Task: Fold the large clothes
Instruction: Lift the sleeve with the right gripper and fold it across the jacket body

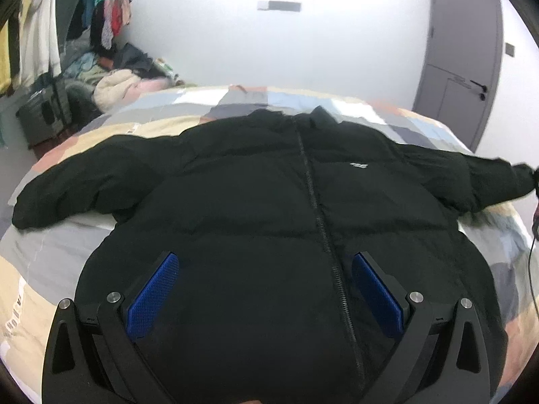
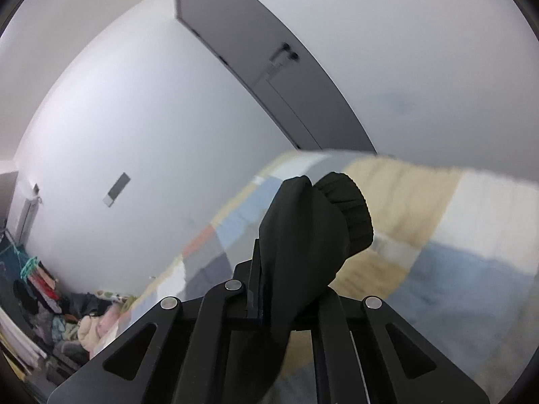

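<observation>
A black zip-up puffer jacket [image 1: 269, 181] lies front up on the patchwork bed cover [image 1: 50, 256], both sleeves spread out sideways. My left gripper [image 1: 264, 262] is open, its blue pads [image 1: 155, 289] hovering over the jacket's lower front near the hem. My right gripper [image 2: 289, 269] is shut on the jacket's right sleeve end [image 2: 303, 235], with the ribbed cuff [image 2: 350, 205] sticking out past the fingers, lifted above the bed. That sleeve tip shows at the far right of the left wrist view [image 1: 518, 175].
A pile of clothes [image 1: 114, 80] and a dark crate [image 1: 43, 111] stand left of the bed. Hanging garments [image 1: 111, 23] are at the back left. A grey door [image 1: 461, 54] is at the back right. A cable [image 1: 532, 252] hangs at the right edge.
</observation>
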Demonstrator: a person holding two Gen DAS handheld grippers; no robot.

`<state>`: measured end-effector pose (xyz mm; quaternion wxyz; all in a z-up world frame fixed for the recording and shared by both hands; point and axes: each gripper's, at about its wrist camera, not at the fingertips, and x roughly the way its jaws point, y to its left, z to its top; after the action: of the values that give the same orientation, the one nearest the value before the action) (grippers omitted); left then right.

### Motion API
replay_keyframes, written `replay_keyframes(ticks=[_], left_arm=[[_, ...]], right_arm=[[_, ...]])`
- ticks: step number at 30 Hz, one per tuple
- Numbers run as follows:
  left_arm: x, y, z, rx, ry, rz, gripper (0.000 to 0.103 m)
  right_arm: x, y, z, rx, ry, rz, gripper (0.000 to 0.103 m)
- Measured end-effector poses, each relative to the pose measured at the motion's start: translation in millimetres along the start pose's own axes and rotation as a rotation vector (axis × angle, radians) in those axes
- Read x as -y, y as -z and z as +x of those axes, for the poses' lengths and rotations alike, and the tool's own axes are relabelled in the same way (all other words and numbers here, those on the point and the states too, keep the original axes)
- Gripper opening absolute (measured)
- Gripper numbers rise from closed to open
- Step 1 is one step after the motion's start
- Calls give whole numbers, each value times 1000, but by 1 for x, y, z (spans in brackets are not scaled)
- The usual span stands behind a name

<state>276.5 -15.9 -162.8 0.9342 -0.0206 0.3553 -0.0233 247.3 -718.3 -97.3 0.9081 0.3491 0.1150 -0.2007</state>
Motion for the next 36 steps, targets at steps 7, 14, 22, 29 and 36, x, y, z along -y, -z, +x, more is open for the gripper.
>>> replay_keyframes(ticks=[7,14,22,29,36], left_arm=[[-13,6,-29,-7,34,-21,103],[-31,14,-57,40,21,-25,103],[-30,29,-78,59,67,8,103],[-49,29,-94,104,55,10,103],[-90,23,-88,136,-11,-26,103]], right_arm=[[-82,-35,-55,52,-66,-131,3],[-184,-35,-95,69,-173,-274,3],[-302,9,-106,22,-278,-429,5],[-401,97,-102,-54,-407,-549,7],[-486,212,-82,-201,-541,-640,7]])
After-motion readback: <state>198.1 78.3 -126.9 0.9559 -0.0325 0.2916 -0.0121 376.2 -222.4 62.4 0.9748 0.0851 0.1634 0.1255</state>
